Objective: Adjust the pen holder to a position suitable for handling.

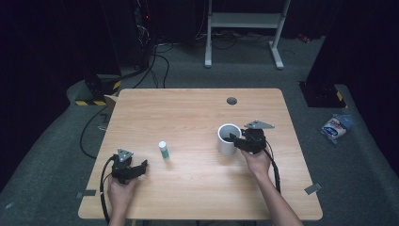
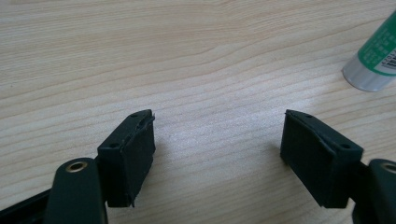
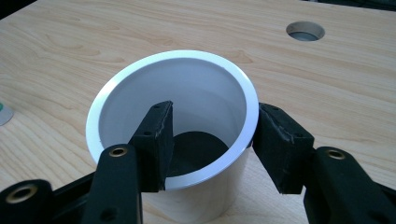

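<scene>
Wooden table (image 1: 188, 188), grommet hole (image 1: 232, 100) near far edge. White cup (image 1: 226, 143) upright, right of centre. Right gripper (image 1: 235, 141) pinches cup's near-right wall, one jaw inside, one outside. Left gripper (image 1: 143, 165), near left, jaws spread over bare wood. Glue stick (image 1: 163, 149) upright, just far-right of left gripper.

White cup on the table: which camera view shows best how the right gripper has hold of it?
The right gripper view: the white cup is close up, with the right gripper shut on its wall, one jaw inside, one outside. The high view shows the cup small, with the grip hard to read. The left gripper view gives table and a green-labelled tube.
</scene>
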Available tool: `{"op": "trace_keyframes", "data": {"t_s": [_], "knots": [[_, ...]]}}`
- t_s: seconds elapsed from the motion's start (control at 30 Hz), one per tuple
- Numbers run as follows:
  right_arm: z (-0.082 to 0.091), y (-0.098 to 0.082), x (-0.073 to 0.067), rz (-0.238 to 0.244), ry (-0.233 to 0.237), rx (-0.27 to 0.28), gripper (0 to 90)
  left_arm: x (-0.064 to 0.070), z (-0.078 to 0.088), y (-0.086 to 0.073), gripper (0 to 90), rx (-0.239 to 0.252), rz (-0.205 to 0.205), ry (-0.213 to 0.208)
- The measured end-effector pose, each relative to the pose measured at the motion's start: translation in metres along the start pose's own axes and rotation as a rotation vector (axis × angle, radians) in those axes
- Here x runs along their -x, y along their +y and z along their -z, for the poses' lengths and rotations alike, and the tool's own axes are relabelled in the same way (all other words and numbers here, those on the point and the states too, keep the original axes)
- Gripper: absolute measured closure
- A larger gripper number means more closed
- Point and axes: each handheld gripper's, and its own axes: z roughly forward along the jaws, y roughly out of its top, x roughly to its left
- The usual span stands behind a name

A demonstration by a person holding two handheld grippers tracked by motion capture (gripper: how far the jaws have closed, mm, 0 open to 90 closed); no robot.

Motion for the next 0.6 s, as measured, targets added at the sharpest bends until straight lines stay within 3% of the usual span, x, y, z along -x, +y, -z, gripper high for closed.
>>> {"op": "trace_keyframes", "data": {"t_s": [0.6], "knots": [[0.006,-0.010,-0.020,0.036,0.046,0.007,47.6,0.000,0.000,0.000,26.2,0.000,0.000,0.000]]}}
